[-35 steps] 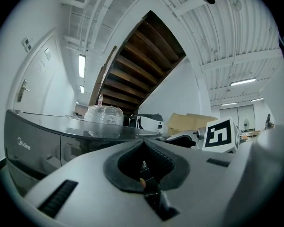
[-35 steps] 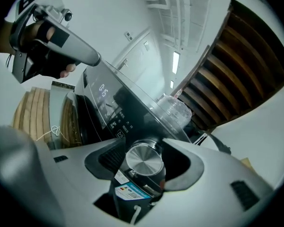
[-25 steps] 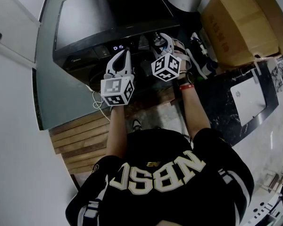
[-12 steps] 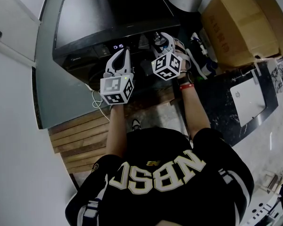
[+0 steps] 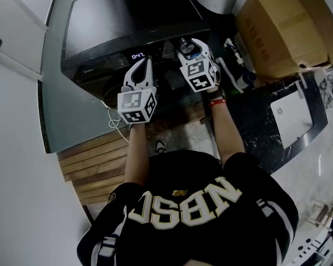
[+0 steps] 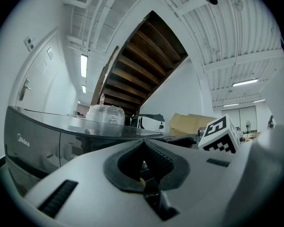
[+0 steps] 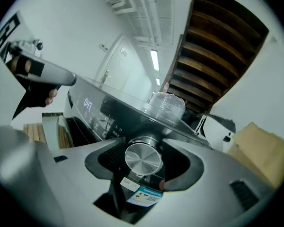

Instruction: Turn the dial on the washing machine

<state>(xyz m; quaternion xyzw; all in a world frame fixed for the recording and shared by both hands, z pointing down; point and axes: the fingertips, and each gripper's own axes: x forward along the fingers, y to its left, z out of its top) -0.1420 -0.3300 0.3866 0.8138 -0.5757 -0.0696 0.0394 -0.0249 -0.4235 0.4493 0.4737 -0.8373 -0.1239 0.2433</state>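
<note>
The black washing machine (image 5: 127, 21) stands in front of me, its lit display (image 5: 137, 55) on the front panel. My right gripper (image 5: 190, 46) is at the silver dial (image 5: 184, 43) on that panel. In the right gripper view the dial (image 7: 143, 159) sits between the two dark pads, and the right gripper (image 7: 144, 156) is shut on it. My left gripper (image 5: 144, 66) hangs just in front of the panel, left of the dial, touching nothing. Its jaws (image 6: 143, 148) are shut with nothing between them.
A clear plastic container (image 7: 166, 105) stands on the machine's top. Cardboard boxes (image 5: 283, 26) lie to the right, with a white flat device (image 5: 291, 112) on the dark counter. Wooden boards (image 5: 94, 159) lie on the floor at lower left. A white door (image 5: 11, 32) is at far left.
The right gripper has rolled about the dial, its marker cube showing another face. The display's digits have changed. The left gripper has stayed put.
</note>
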